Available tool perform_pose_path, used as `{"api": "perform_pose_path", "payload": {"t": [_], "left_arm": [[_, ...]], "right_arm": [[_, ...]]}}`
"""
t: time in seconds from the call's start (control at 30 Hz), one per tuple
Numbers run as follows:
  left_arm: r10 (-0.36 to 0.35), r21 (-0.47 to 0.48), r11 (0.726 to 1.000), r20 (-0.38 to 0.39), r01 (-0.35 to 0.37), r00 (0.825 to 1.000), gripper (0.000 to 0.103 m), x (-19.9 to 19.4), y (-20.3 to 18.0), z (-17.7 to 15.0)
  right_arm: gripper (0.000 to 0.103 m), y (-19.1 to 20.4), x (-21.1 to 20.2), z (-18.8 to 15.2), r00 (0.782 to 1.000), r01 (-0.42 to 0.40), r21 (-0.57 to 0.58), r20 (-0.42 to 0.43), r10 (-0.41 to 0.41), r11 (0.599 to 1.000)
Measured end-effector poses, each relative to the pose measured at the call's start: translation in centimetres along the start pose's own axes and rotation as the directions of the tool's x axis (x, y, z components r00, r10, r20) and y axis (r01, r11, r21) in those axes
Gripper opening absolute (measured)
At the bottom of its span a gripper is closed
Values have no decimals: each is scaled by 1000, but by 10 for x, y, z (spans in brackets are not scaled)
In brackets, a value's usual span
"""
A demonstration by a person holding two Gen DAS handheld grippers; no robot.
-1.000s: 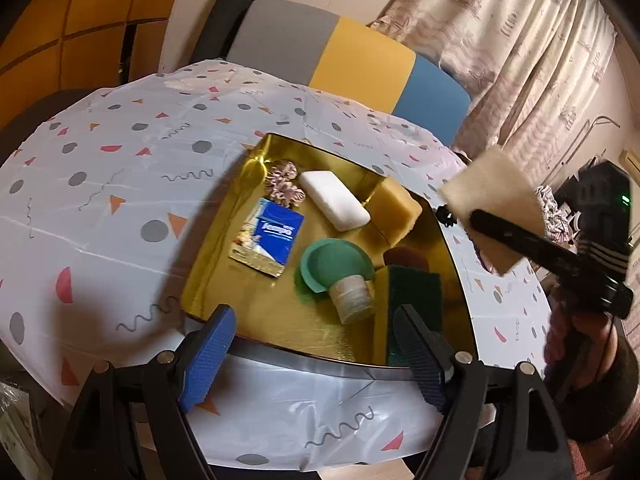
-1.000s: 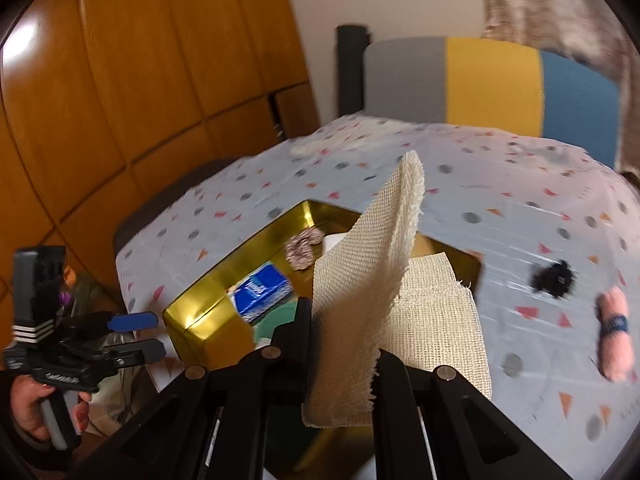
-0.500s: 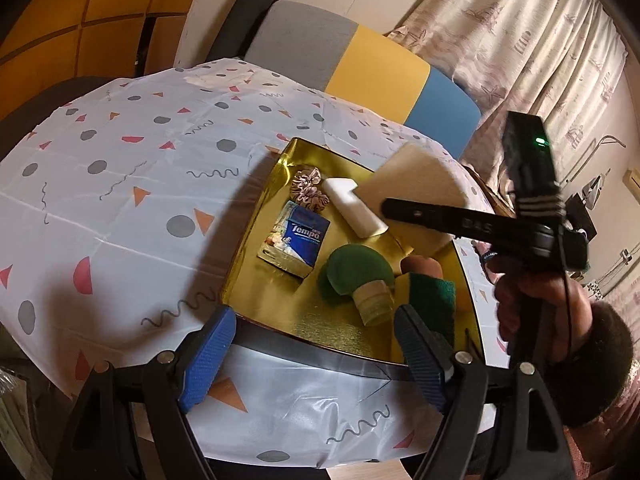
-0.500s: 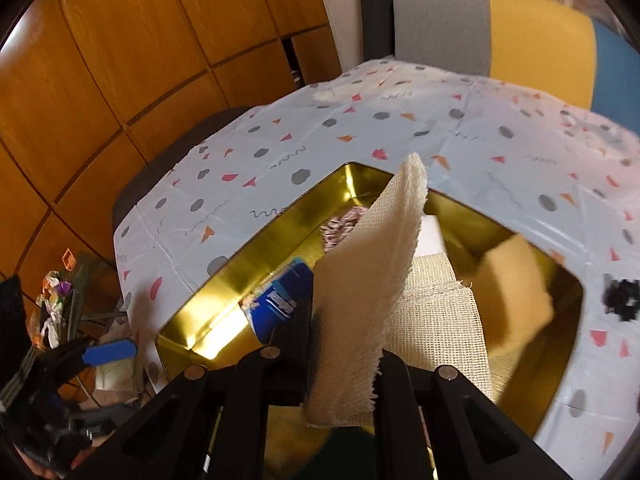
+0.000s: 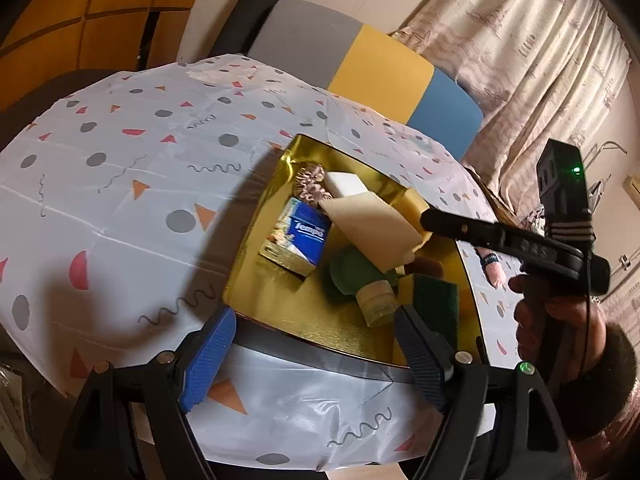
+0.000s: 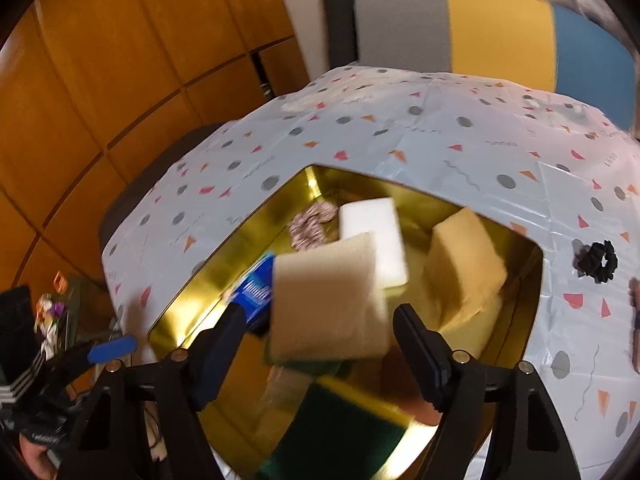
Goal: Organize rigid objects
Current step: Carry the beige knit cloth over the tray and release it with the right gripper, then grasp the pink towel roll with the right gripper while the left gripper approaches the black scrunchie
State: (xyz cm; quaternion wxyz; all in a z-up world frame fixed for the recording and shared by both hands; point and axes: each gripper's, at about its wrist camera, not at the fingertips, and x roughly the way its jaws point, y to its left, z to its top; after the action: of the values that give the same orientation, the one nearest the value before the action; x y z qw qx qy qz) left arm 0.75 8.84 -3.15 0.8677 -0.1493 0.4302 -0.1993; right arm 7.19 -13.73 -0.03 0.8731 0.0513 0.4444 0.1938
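A gold tray (image 5: 320,320) (image 6: 188,312) on the patterned tablecloth holds a blue Tempo tissue pack (image 5: 306,236), a white block (image 6: 376,236), a yellow sponge (image 6: 464,264), a green-and-yellow scouring sponge (image 5: 434,300) (image 6: 352,424), a green mushroom toy (image 5: 360,276) and a pink scrunchie (image 5: 310,182). A beige cloth (image 5: 372,228) (image 6: 328,304) is blurred in the air just over the tray, between my right gripper's parted fingers. My right gripper (image 6: 316,348) is open above the tray. My left gripper (image 5: 308,344) is open and empty at the tray's near edge.
A black scrunchie (image 6: 596,262) and a small pink item (image 5: 494,266) lie on the tablecloth right of the tray. A grey, yellow and blue chair (image 5: 360,64) stands behind the table. Wooden panels are at the left, curtains at the right.
My right gripper moved in over the tray and opened, and the beige cloth has left its fingers and drops toward the tray. My left gripper stayed open near the tray's front edge.
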Motion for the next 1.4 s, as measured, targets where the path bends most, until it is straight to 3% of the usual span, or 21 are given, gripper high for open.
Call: {"api": "perform_pose_path", "payload": {"t": [0.07,0.17,0.33,0.43,0.5,0.57,0.77,1.1,1.4], "left_arm": [[-3,5,1000,-3,3,1000,82,1,-3,0],[-2,14,1000,-2,2,1000,82,-2,-6,0],[14,17,1000,13,-15,1000,82,-10,-6,1],[17,11,1000,12,-17,1000,82,-10,-5,1],[7,7,1000,4,-7,1000,82,-7,-8,1],[-11,10,1000,-2,11,1000,82,-4,-12,1],[-74,57,996,32,72,997,82,-5,-42,0],[21,110,994,17,-23,1000,82,7,-75,1],[137,147,978,71,-146,988,82,4,-96,6]], "right_arm": [[73,15,5,-5,1000,1,-74,-26,-3,997],[63,28,22,-10,995,61,-155,-68,-73,986],[59,1,34,-10,978,192,-82,-66,-197,978],[60,-17,13,-12,997,71,39,-19,-70,997],[65,-24,-2,-17,999,31,82,17,-32,996],[70,-31,-21,-25,998,22,119,63,-30,993],[71,-51,-53,-47,990,75,169,102,-93,983],[74,-80,-80,-71,962,221,185,118,-244,958],[75,-103,-87,-84,952,253,216,118,-282,943]]}}
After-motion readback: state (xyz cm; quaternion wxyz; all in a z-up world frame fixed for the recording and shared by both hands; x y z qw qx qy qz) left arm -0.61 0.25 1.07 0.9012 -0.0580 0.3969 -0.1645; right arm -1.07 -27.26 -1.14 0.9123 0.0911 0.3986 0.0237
